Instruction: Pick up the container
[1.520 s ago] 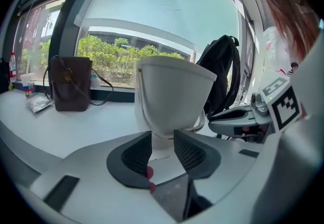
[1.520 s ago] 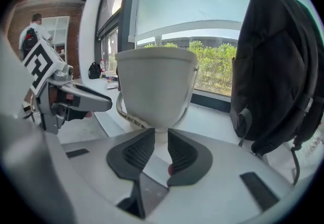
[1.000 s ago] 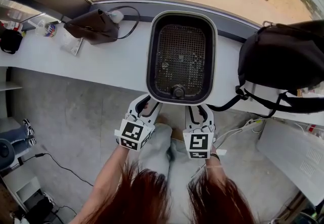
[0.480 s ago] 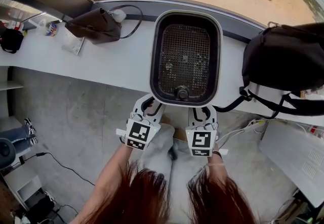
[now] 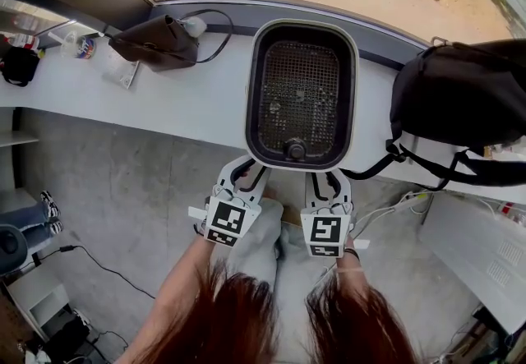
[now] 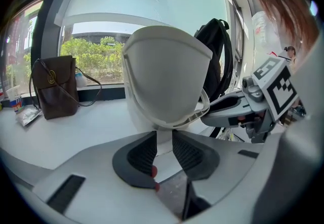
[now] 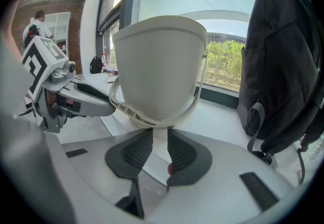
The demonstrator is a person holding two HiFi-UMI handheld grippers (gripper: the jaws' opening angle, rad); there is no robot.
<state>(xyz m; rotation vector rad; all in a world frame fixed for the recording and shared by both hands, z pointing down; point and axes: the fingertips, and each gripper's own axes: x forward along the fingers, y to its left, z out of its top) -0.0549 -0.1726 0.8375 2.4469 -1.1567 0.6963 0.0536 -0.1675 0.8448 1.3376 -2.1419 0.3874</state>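
Observation:
The container [image 5: 251,91] is a white tub with a black mesh floor, standing at the front edge of the white counter [image 5: 164,99]. Both grippers are at its near rim, coming from below. My left gripper [image 5: 246,167] is on the near-left corner. Its jaws are closing, and its dark pads sit against a white part of the container's lower edge [image 6: 164,139]. My right gripper [image 5: 325,176] is shut on the same near edge, further right. The right gripper view shows the container [image 7: 159,66] rising just above that gripper's pads [image 7: 160,139].
A brown bag [image 5: 152,40] with a cable lies on the counter at the left. A black backpack [image 5: 460,91] sits close to the container on the right, its straps hanging over the edge. Small items [image 5: 78,46] sit at the far left. The counter backs onto a window.
My left gripper has moved a little right, in under the container's near-left corner, and its jaws have narrowed. The right gripper has kept its grip on the near edge.

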